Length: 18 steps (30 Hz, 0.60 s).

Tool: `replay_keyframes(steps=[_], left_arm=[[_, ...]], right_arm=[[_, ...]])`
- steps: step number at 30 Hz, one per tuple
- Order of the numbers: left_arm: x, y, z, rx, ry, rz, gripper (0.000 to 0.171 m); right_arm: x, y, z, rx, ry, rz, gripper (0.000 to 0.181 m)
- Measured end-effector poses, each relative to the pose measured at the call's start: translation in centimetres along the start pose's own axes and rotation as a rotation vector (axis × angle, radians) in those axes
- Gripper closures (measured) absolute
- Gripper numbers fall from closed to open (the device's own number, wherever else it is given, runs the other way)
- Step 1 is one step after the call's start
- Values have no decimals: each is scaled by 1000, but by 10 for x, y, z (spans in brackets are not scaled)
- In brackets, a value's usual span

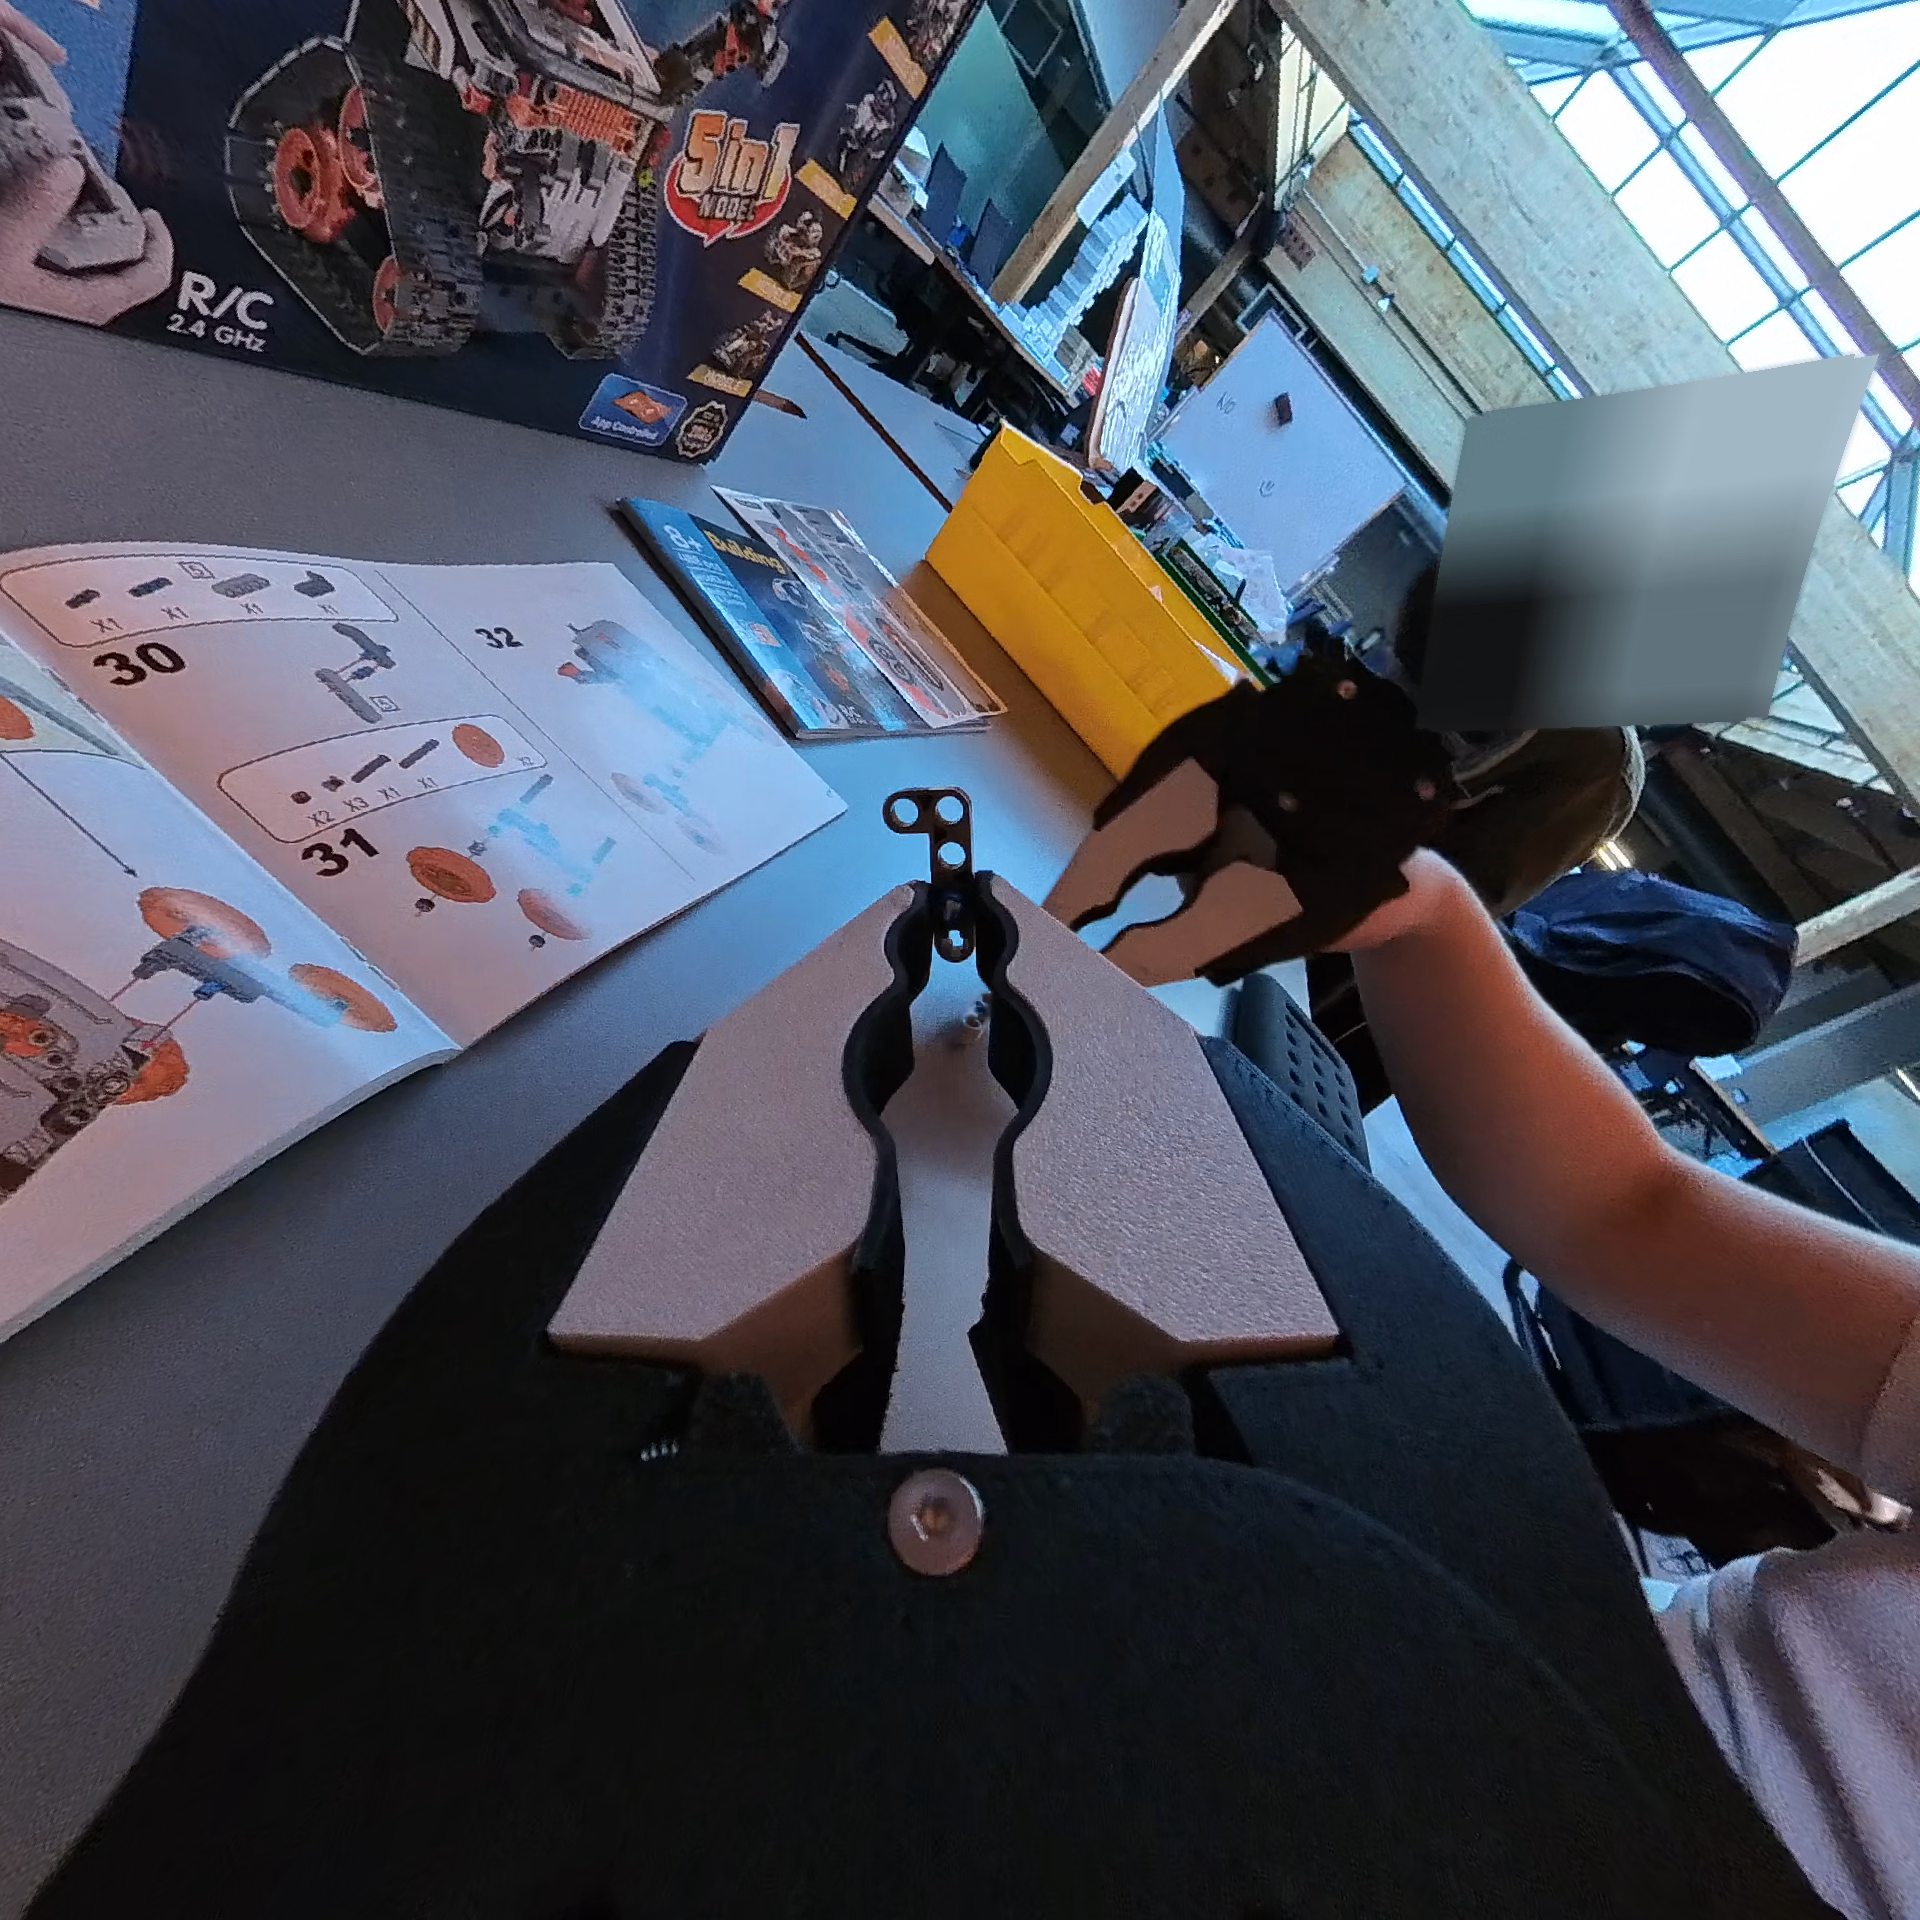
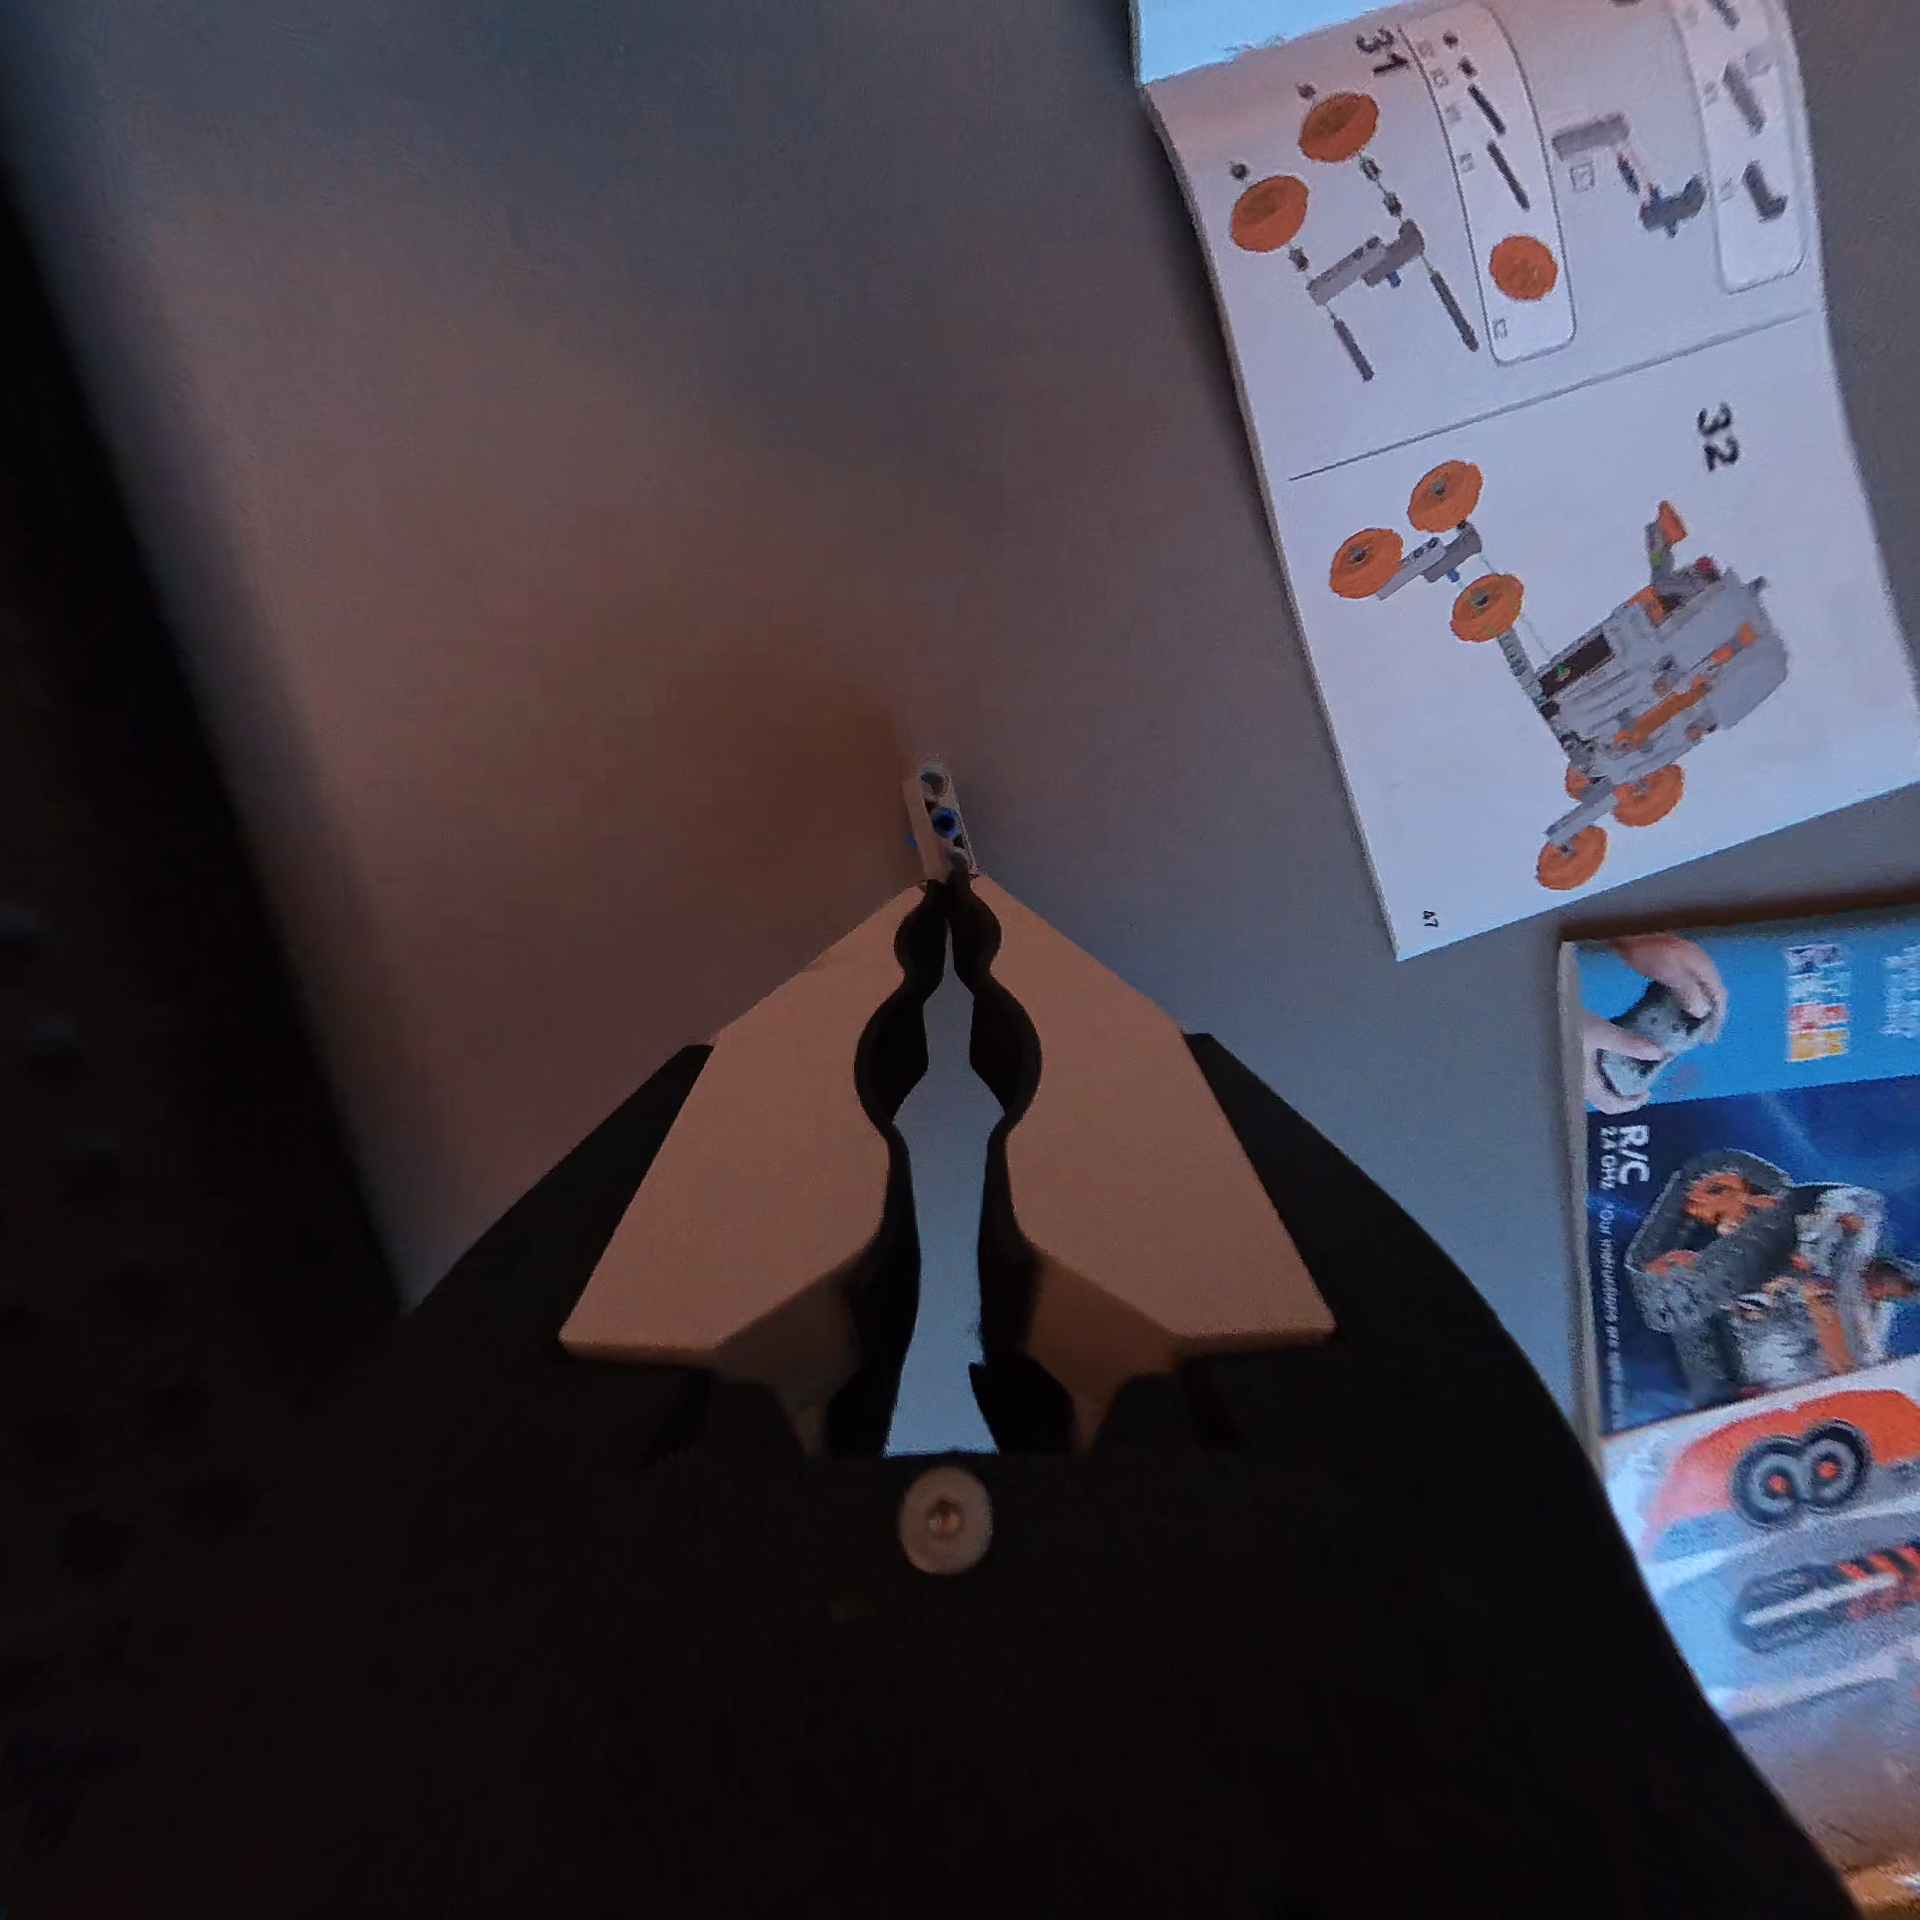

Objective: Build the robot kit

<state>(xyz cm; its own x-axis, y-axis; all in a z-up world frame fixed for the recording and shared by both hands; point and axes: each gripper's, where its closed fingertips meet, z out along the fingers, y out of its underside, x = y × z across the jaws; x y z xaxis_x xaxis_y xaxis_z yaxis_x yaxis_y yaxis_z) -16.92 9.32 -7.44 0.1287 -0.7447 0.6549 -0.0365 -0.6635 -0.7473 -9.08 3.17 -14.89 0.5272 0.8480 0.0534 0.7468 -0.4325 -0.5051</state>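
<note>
Both tongs clamped on small building parts above the worktop (image 1: 436, 1226).
Left tongs (image 1: 948, 896) grip a black perforated beam (image 1: 940, 847) at the tips; right tongs (image 2: 948, 888) pinch a grey beam with blue pin (image 2: 943, 823); open instruction booklet (image 1: 395, 769) lies nearby.

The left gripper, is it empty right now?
No, the left gripper is shut on a black L-shaped beam with holes, which sticks up past its fingertips above the grey table.
</note>
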Motion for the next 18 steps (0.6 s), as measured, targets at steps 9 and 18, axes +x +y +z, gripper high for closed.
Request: replay_keyframes(steps=[9, 18], left_arm=[[1, 1, 0, -9, -5, 18, 167], [0, 0, -1, -5, 1, 2, 167]], right_arm=[[-16, 7, -4, 91, 61, -201, 181], [-21, 8, -2, 115, 76, -260, 181]])
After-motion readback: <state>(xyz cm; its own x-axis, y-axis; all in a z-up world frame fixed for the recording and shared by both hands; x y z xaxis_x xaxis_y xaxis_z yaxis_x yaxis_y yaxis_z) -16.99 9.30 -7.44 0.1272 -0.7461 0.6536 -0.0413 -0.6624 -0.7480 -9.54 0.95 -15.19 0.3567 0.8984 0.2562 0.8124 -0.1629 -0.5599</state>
